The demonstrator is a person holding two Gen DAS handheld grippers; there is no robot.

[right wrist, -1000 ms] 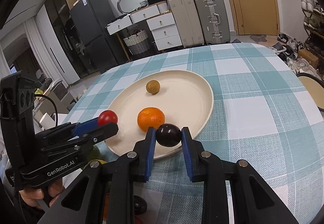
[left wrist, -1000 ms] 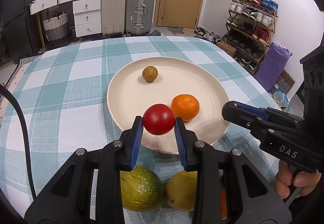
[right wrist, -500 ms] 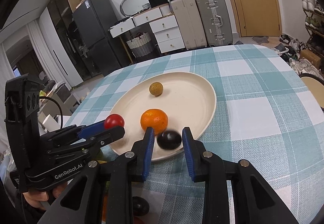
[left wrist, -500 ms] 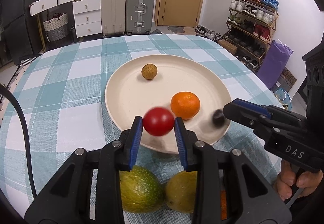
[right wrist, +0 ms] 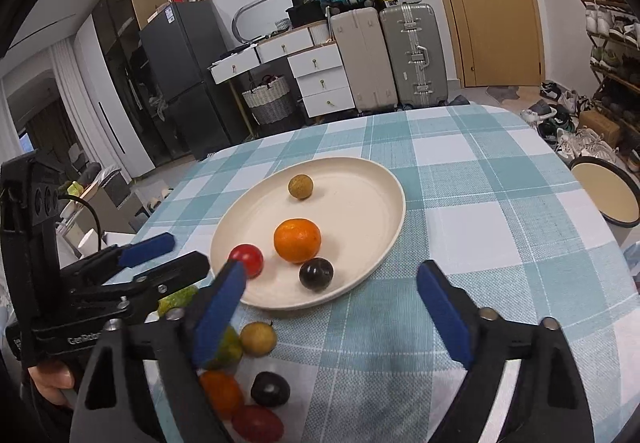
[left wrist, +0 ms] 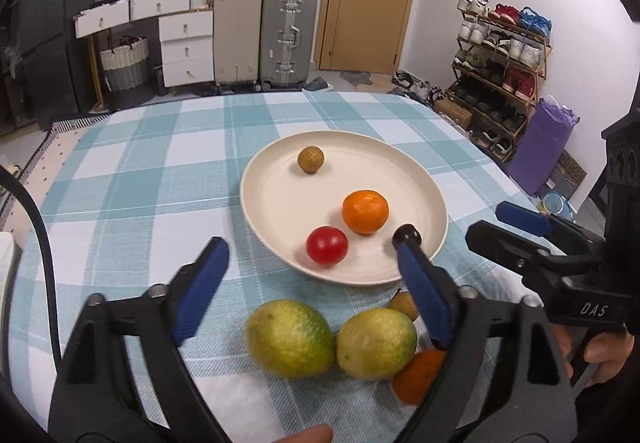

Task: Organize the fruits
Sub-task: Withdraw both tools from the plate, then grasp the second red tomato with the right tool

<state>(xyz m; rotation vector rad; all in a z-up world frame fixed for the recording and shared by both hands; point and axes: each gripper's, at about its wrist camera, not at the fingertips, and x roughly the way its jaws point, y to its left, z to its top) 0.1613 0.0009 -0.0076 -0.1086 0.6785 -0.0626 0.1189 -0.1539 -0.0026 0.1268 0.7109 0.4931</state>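
Both claws just sprung wide, nothing between: left claw (left wrist: 308, 263), right claw (right wrist: 332, 287). Red tomato (left wrist: 327, 245) and dark plum (right wrist: 316, 273) released on cream plate (left wrist: 272, 211), at six o'clock. Next: retreat gently toward remaining fruit, perhaps lemons (left wrist: 376, 343). Checked tabletop (left wrist: 140, 179); suitcases beyond.

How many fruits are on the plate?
4 on the plate: a small brown fruit at the back, an orange in the middle, a red tomato and a dark plum in front.

Home: suitcases (left wrist: 288, 31), shoe rack (left wrist: 500, 75), fridge (right wrist: 180, 83)
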